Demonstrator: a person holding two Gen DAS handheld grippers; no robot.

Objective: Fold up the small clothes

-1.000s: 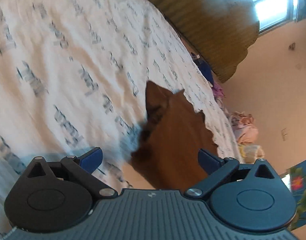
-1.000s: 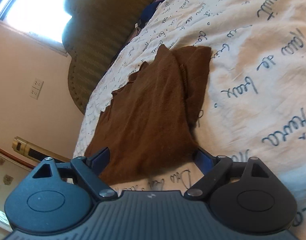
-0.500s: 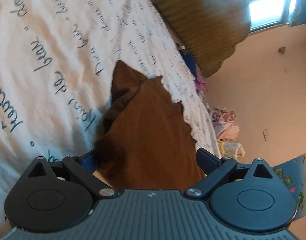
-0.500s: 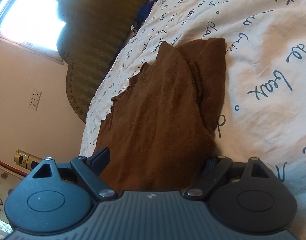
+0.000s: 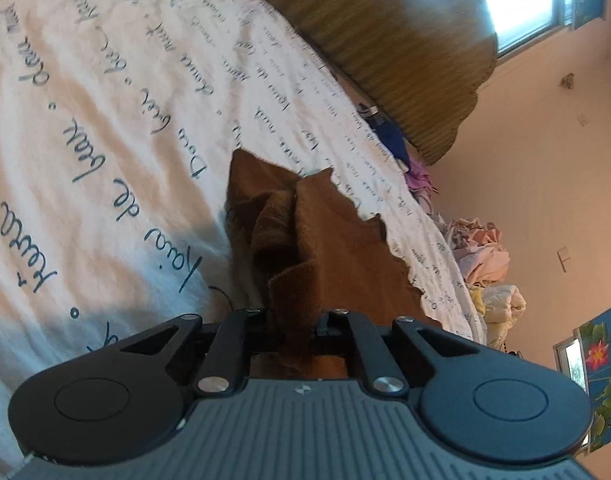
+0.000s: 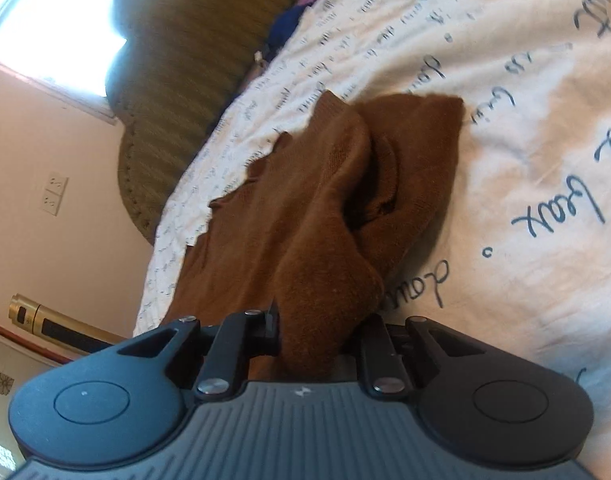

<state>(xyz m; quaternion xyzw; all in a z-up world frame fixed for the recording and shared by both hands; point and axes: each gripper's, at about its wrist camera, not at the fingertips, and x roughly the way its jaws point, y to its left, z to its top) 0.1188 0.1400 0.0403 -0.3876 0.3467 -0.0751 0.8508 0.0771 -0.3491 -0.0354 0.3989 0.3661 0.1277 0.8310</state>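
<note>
A small brown knit garment (image 5: 337,248) with a scalloped edge lies on the white bed sheet (image 5: 105,128) printed with blue script. My left gripper (image 5: 293,328) is closing and pinches a bunched fold at the garment's near edge; the cloth rises in a ridge from its jaws. In the right wrist view the same brown garment (image 6: 325,208) runs away from me over the sheet (image 6: 525,140). My right gripper (image 6: 317,336) is closing too, clamped on a thick wad of the garment's near edge. The fingertips of both grippers are buried in the cloth.
A ribbed olive headboard (image 5: 385,40) stands at the bed's far end under a bright window (image 5: 517,4). Loose clothes are piled by the wall (image 5: 481,248). A blue and purple cloth (image 6: 289,20) lies near the headboard. A brass-and-black tube (image 6: 45,320) sits beside the bed.
Both grippers have gone from wide open around the garment's near edge to clamped on it. The cloth has bunched into ridges between the jaws.
</note>
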